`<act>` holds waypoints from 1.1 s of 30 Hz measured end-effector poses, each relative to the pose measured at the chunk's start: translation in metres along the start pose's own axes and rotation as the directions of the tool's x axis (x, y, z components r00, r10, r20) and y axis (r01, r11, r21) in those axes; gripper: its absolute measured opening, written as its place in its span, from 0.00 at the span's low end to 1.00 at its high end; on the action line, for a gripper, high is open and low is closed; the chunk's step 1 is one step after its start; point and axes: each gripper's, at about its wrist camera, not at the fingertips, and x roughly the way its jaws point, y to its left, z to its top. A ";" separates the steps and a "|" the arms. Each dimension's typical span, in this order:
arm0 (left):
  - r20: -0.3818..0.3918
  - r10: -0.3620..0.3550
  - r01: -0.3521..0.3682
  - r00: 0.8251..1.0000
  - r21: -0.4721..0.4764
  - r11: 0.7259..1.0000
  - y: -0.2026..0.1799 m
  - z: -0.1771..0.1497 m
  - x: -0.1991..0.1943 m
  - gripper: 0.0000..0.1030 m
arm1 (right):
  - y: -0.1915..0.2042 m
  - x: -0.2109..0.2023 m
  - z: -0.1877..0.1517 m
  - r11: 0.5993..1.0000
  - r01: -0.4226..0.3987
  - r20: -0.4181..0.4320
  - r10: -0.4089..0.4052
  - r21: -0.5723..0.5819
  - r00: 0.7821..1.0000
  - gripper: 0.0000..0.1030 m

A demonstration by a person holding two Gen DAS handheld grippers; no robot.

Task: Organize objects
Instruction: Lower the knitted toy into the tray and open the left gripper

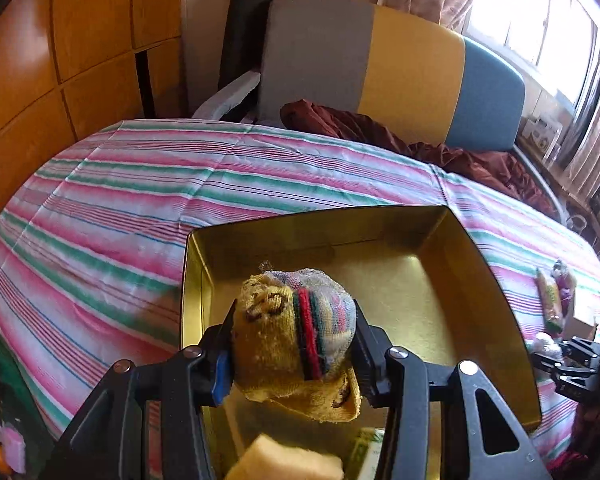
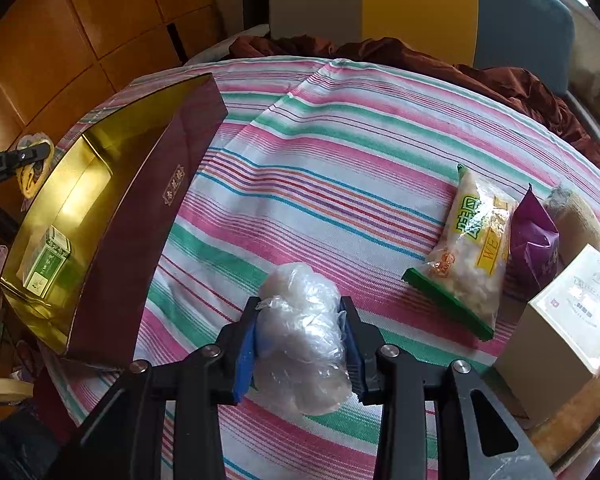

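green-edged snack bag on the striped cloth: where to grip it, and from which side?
Judging by its pose, take the snack bag across its narrow width near the middle, coming from above. It lies flat on the striped cloth, so only the top is open. The purple packet crowds its right edge; the left edge is clear. The flat green seal looks too thin to pinch.

Window glare blown out; fisheye edges dark, perhaps blurred.
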 end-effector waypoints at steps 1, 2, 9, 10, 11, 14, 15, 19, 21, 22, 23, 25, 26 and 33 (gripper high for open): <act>-0.006 0.013 -0.013 1.000 0.009 1.000 0.000 0.004 0.005 0.47 | 0.000 0.000 0.000 1.000 0.001 0.001 -0.001 -0.001 1.000 0.38; -0.014 0.022 -0.022 1.000 0.019 1.000 -0.001 0.007 0.011 0.47 | 0.000 0.000 0.000 1.000 0.001 0.001 -0.001 -0.001 1.000 0.38; -0.057 0.123 -0.119 0.991 0.065 0.991 0.005 0.025 0.055 0.54 | 0.001 -0.001 0.000 1.000 0.006 0.003 -0.006 -0.007 1.000 0.38; -0.068 0.138 -0.134 0.988 0.067 0.989 0.006 0.028 0.061 0.56 | 0.001 -0.001 0.000 1.000 0.005 0.004 -0.005 -0.007 1.000 0.38; -0.065 0.145 -0.141 0.987 0.073 0.987 0.006 0.029 0.064 0.59 | 0.001 -0.001 0.000 1.000 0.006 0.005 -0.005 -0.007 1.000 0.38; -0.032 0.184 -0.180 0.982 0.097 0.979 0.006 0.034 0.065 0.76 | 0.001 0.000 0.000 1.000 0.007 0.006 -0.007 -0.008 1.000 0.38; -0.026 0.186 -0.183 0.982 0.097 0.978 0.007 0.036 0.064 0.78 | 0.001 0.000 0.000 1.000 0.007 0.006 -0.007 -0.009 1.000 0.38; 0.002 0.186 -0.186 0.983 0.082 0.979 0.011 0.038 0.055 0.79 | 0.002 0.000 0.000 1.000 0.008 0.008 -0.008 -0.010 1.000 0.39; 0.011 0.171 -0.172 0.985 0.060 0.983 0.013 0.035 0.045 0.79 | 0.002 0.000 0.000 1.000 0.009 0.008 -0.009 -0.010 1.000 0.39; 0.012 0.170 -0.170 0.985 0.053 0.984 0.014 0.032 0.040 0.79 | 0.002 0.000 0.000 1.000 0.010 0.009 -0.010 -0.011 1.000 0.39; 0.014 0.170 -0.170 0.985 0.048 0.984 0.014 0.029 0.035 0.79 | 0.002 0.000 0.001 1.000 0.012 0.009 -0.012 -0.013 1.000 0.39; 0.023 0.163 -0.164 0.986 0.033 0.986 0.013 0.019 0.022 0.79 | 0.003 0.001 0.001 1.000 0.018 0.010 -0.018 -0.017 1.000 0.40; 0.027 0.157 -0.158 0.987 0.024 0.987 0.013 0.013 0.016 0.79 | 0.004 0.001 0.001 1.000 0.020 0.011 -0.020 -0.018 1.000 0.40; 0.039 0.086 -0.084 0.996 -0.049 0.995 0.013 -0.026 -0.023 0.78 | 0.006 0.001 0.000 0.999 0.034 0.019 -0.033 -0.025 0.999 0.40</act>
